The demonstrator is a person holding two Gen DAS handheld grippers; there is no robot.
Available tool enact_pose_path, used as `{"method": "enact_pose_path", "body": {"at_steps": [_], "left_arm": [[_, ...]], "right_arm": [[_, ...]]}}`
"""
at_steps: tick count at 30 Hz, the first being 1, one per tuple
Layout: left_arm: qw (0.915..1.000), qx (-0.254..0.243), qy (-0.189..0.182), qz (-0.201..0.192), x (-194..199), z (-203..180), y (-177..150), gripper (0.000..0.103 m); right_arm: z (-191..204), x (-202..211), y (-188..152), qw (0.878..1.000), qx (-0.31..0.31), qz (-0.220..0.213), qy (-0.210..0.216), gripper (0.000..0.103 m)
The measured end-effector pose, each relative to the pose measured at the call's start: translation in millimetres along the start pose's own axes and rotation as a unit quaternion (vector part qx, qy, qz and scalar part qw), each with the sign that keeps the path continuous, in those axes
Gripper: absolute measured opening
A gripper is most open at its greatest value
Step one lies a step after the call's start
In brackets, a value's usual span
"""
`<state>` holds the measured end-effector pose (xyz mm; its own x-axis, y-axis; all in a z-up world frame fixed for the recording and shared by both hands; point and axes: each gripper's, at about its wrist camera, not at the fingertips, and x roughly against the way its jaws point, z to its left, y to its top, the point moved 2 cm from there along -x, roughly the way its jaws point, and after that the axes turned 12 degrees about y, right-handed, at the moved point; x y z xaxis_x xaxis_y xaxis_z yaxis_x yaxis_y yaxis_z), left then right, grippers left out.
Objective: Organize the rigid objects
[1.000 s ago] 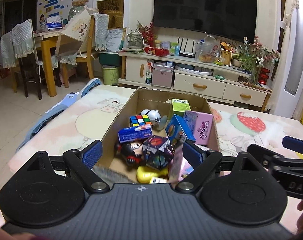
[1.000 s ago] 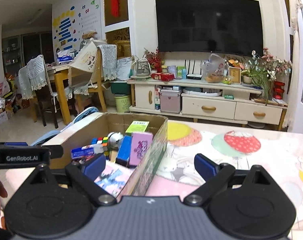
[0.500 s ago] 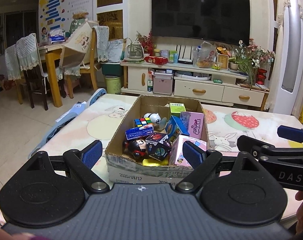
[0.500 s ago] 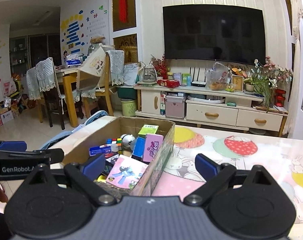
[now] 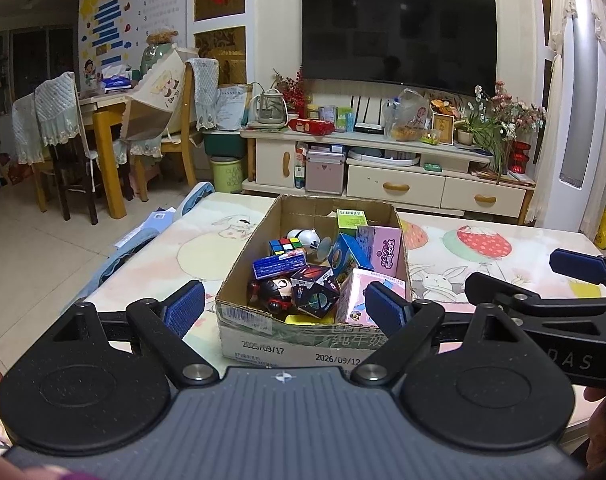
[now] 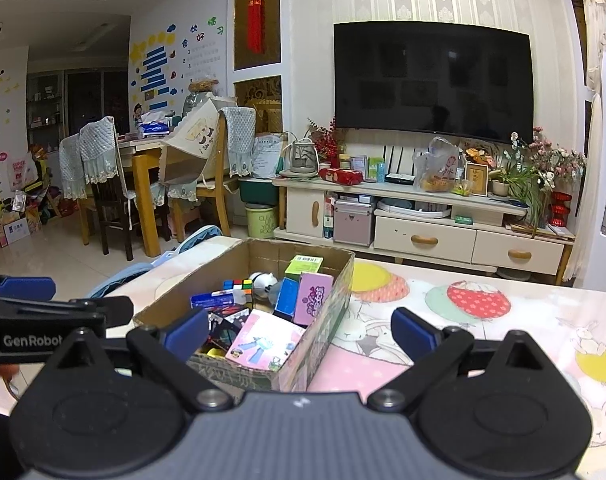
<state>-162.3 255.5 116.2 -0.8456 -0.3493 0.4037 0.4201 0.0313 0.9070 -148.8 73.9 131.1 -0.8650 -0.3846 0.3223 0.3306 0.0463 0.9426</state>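
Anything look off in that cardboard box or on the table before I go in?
Nothing is spilled or visibly damaged. The cardboard box is jumbled, though: the pink boxes lean at angles, and the Rubik's cube, a dark puzzle cube and a figurine are piled loosely. Both grippers are open and empty.

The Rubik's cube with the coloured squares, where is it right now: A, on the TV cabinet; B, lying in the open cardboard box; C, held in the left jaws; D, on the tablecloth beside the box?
B: the Rubik's cube with coloured squares lies inside the open cardboard box among the other toys and small cartons, and both sets of jaws are open and hold nothing.
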Motion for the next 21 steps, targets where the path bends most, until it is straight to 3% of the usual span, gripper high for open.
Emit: {"method": "enact_pose_path", "body": {"at_steps": [21], "left_arm": [[0.9998,-0.017,0.003,0.001,-4.1,-24.0,-5.1,0.103]], "right_arm": [[-22.8,-4.1,-12.8,1.000,-0.021,0.008,-0.008,0.098]]}}
